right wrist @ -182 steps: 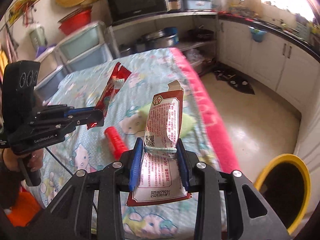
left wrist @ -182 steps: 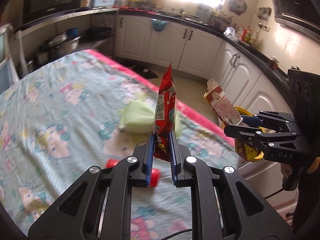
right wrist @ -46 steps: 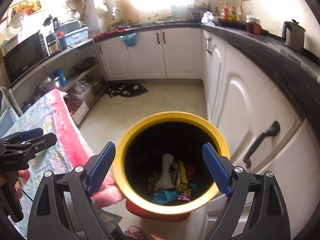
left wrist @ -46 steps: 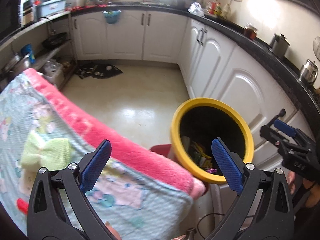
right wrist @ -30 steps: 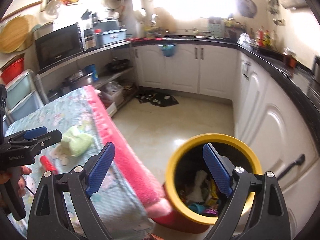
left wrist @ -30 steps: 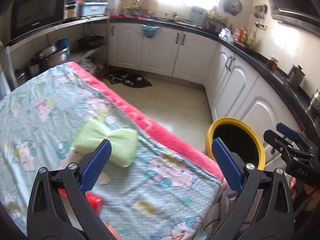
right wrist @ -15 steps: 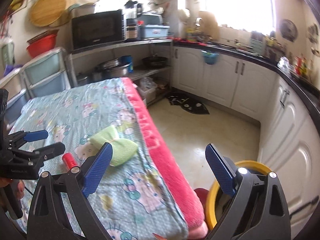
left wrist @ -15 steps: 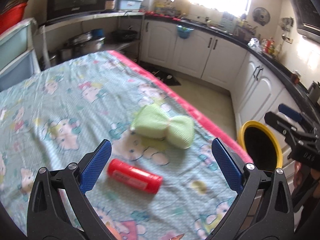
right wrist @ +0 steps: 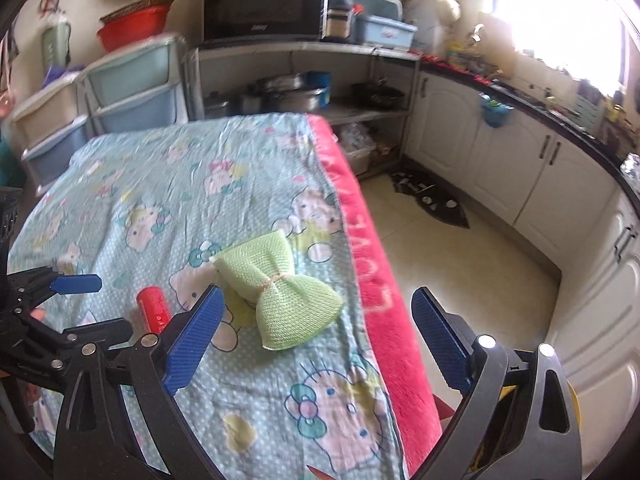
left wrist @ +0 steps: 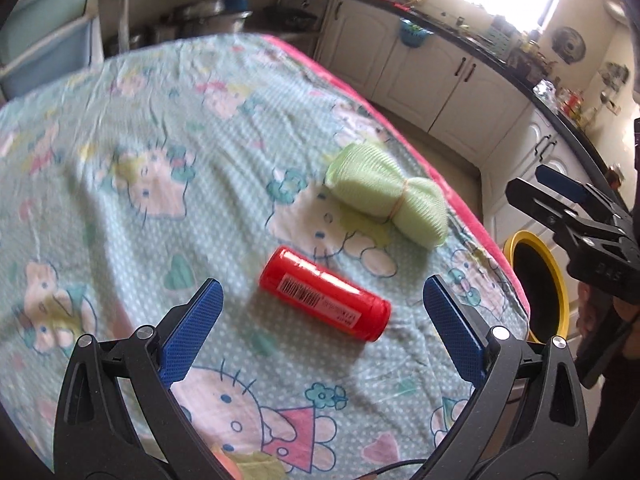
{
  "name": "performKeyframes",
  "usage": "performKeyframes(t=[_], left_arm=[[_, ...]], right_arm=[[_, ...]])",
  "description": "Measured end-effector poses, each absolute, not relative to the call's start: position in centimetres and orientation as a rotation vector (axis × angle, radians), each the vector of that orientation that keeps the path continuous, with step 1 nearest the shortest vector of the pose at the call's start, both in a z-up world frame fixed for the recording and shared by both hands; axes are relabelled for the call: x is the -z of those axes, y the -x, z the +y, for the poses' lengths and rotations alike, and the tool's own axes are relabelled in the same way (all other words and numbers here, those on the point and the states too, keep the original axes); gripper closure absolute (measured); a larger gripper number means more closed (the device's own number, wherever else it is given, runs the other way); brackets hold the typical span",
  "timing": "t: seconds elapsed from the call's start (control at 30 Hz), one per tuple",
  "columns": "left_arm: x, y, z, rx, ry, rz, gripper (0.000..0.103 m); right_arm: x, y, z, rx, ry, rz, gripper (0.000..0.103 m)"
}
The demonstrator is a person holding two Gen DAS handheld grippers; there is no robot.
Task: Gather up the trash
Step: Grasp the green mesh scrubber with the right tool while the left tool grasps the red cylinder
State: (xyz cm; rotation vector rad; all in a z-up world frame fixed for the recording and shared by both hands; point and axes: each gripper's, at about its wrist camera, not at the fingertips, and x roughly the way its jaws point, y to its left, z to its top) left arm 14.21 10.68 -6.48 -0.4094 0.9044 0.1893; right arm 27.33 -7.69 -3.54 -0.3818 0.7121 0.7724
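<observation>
Glossy red cylinder (left wrist: 325, 295) lying on dotted cloth (left wrist: 160, 152); knitted green bundle (left wrist: 386, 201) beside; both hand-held grippers (left wrist: 320, 330) (right wrist: 316, 338) spread, empty.

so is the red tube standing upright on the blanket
No, the red tube lies on its side on the blanket, between the open left tool fingers.

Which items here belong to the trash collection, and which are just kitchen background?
Job items:
- red tube lying on the blanket
- green mesh bundle
- yellow bin
- left gripper and right gripper, both open

Background:
- microwave
- plastic drawers
- floor mat
</observation>
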Motion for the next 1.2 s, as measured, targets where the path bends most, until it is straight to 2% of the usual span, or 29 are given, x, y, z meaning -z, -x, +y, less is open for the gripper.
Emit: performKeyframes(t=[0.27,0.47,0.67,0.8,0.87,0.97,1.1,1.2], left_arm=[[8.2,-15.0,12.0,-0.162,0.54,0.932,0.012],[9.5,-16.1,11.7,-0.131,0.603,0.966,0.027],[10.6,-17.1,12.1,-0.157,0.639,0.984,0.036],[10.7,-17.6,12.3,-0.172,0.625,0.985,0.038],[10.8,-17.9,12.2,-0.183,0.612,0.987,0.044],[10.8,-18.0,12.2,-0.21,0.58,0.989,0.055],[10.8,-18.0,12.3,-0.204,0.564,0.986,0.058],[10.7,-17.8,12.4,-0.197,0.553,0.978,0.063]], right_arm=[[6.9,-30.0,-4.7,-0.822,0.475,0.793,0.011],[9.0,-31.2,-2.7,-0.883,0.529,0.836,0.012],[11.1,-32.4,-1.2,-0.927,0.569,0.904,0.022],[12.6,-32.5,-0.4,-0.945,0.61,0.949,0.026],[13.3,-32.3,-0.1,-0.941,0.631,0.952,0.028],[13.5,-32.2,-0.1,-0.939,0.62,0.949,0.032],[13.3,-32.4,-0.5,-0.926,0.582,0.956,0.037],[13.0,-32.4,-1.0,-0.9,0.544,0.959,0.038]])
